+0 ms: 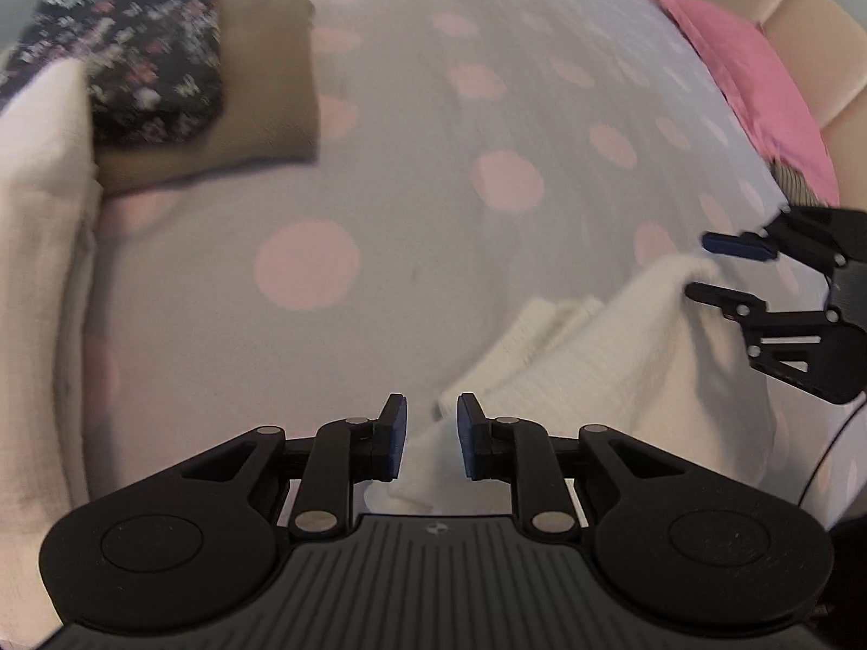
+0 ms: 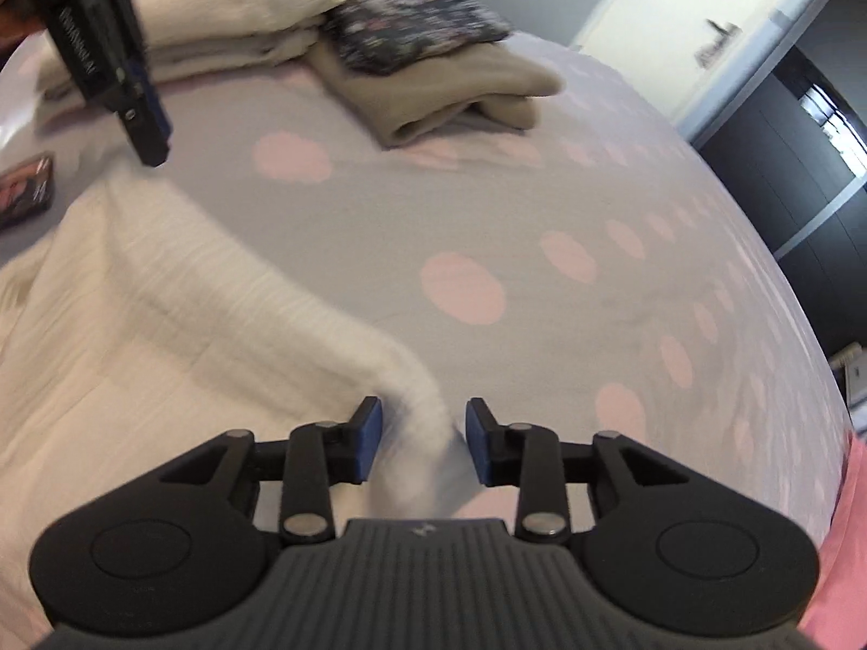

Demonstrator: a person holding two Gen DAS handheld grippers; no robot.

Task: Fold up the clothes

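On the bed (image 1: 412,124), grey sheet w/ pink dots, a cream knit sweater (image 1: 607,357) lies at the near edge, one ribbed end bunched up towards the middle. Both tools sit at that folded edge. Left gripper (image 1: 432,441): pads parted, cloth showing in the gap but not pinched, so it looks let go. Right gripper (image 2: 424,447): same story, jaws apart w/ a ridge of the knit between them, pads not pressing it. My guess is the edge was carried over & laid down here, hence both hands at one side of the garment.

Far side, out of the way: a tan folded piece (image 2: 460,92) w/ a dark floral one (image 2: 417,16) stacked on it, and a cream folded pile (image 2: 233,16) beside them. Prob the done stack, kept clear of the work area. Pink pillow (image 1: 742,76) by the headboard.
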